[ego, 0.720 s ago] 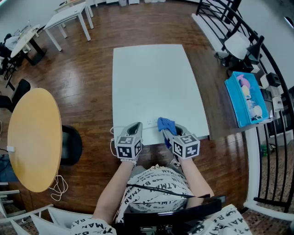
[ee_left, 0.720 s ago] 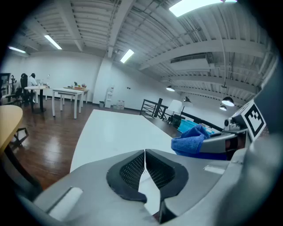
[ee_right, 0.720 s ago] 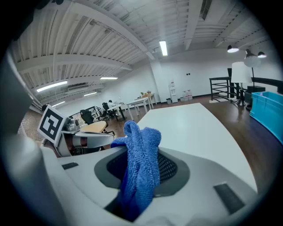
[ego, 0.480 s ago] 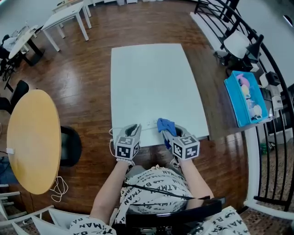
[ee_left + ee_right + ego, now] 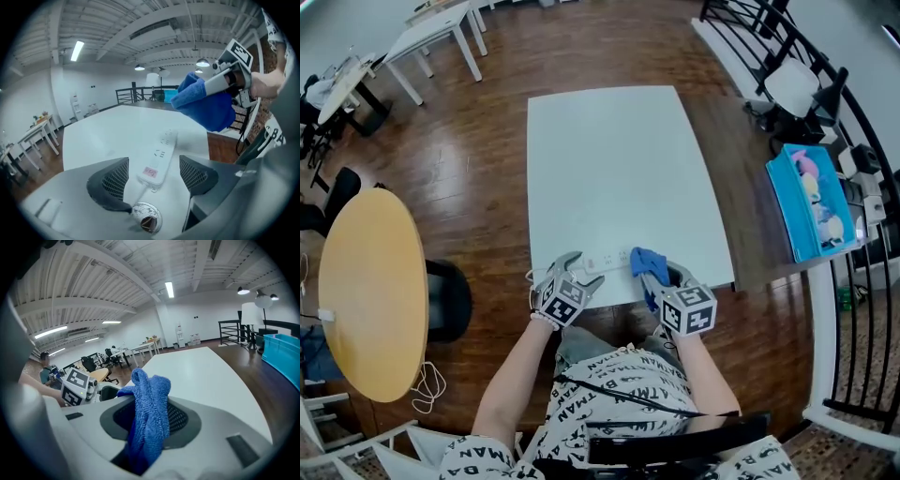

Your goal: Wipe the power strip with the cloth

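Pwr strip (image 5: 159, 154) label (image 5: 150, 172): left gripper view

Most of the tabletop (image 5: 619, 159) lies open beyond the strip (image 5: 605, 262), which is set along the near edge. The strip's cord end is seen between the wide-apart jaws of the left tool (image 5: 153, 176), with a gap on either side. At the strip's other end, passage is blocked by the right tool (image 5: 664, 283) and the cloth (image 5: 645, 262) clamped in it.
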Tool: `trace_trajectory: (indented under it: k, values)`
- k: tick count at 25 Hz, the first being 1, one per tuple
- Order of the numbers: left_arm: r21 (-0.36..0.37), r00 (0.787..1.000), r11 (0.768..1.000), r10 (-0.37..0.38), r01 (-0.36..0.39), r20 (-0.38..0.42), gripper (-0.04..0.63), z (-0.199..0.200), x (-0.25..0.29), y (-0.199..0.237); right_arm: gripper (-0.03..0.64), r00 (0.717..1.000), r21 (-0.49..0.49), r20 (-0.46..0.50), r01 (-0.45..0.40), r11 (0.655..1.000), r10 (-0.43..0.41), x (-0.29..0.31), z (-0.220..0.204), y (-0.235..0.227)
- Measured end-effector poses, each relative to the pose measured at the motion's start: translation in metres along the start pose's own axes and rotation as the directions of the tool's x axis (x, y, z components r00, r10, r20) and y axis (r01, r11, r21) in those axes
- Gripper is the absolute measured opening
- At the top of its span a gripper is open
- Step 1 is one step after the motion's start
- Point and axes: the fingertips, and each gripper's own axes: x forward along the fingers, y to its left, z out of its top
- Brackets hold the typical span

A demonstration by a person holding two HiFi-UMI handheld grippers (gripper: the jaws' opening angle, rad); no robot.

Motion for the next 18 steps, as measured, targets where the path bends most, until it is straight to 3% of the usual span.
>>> trace_trajectory:
  k: [10, 18]
  values:
    - [0.147, 0.988, 0.984, -0.080, 0.100, -0.135, 0.327, -0.029, 0.035, 0.005, 0.133, 0.999, 0.032, -0.005, 0.048, 0.998, -0.048, -0.002, -0.007, -0.004]
    - [0.141, 0.971, 0.969, -0.178, 0.201, -0.161, 0.318, -0.034, 0.047, 0.001, 0.133, 0.997, 0.055, -0.009, 0.078, 0.995, -0.078, -0.002, -0.016, -0.008]
